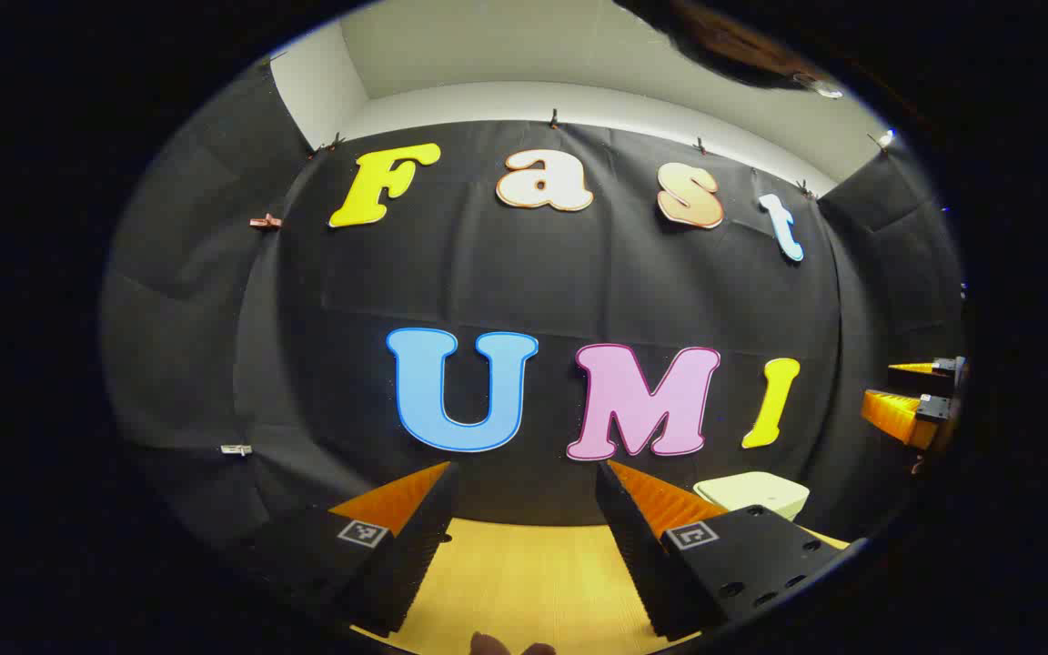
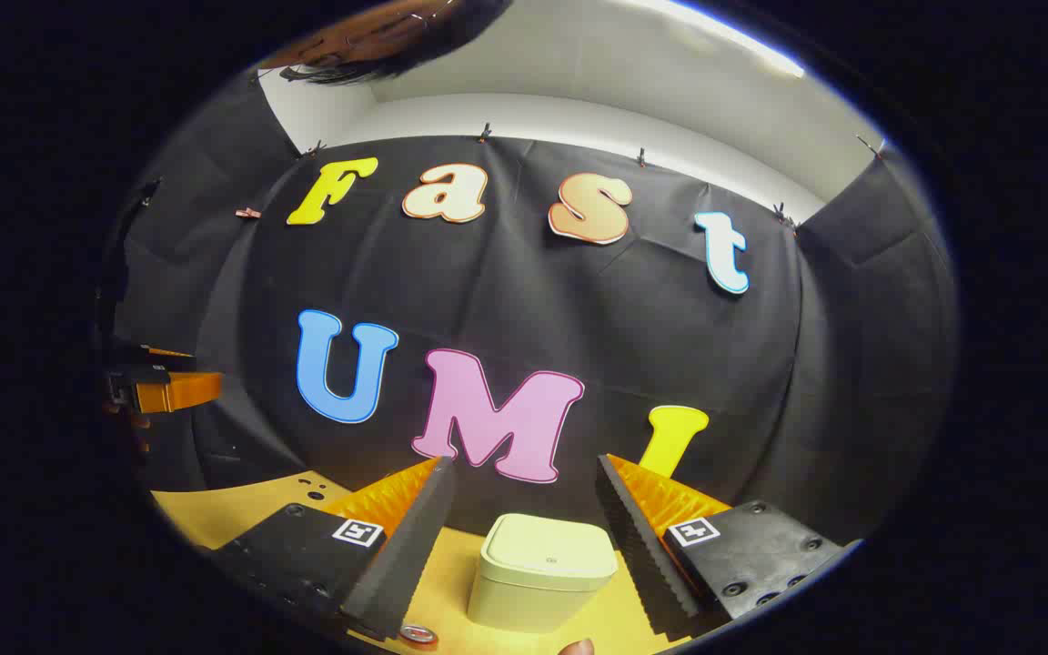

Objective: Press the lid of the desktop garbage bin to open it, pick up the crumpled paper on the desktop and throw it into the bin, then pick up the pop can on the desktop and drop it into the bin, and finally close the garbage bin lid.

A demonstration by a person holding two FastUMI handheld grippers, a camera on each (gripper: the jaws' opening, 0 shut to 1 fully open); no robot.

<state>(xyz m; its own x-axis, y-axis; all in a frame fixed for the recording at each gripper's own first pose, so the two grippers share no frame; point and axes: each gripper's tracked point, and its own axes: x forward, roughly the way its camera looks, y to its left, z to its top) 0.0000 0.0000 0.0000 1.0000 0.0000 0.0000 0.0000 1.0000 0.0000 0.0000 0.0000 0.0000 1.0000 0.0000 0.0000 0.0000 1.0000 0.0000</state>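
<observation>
While the bin [image 2: 542,582] sits on the table [image 2: 215,514] with its lid [image 2: 549,551] down, both the right gripper [image 2: 524,509] and left gripper [image 1: 524,496] hover wide open and empty; no step appears begun. A can top [image 2: 418,634] shows nearby.

Your left gripper view rides low over the yellow wooden tabletop [image 1: 524,573], facing the black cloth back wall [image 1: 524,282], with the pale square plastic bin [image 1: 754,492] off to its right, near the tabletop's far edge. Your right gripper view faces the same wall from farther right, the bin close ahead. The 2 views share wall, tabletop and bin.
</observation>
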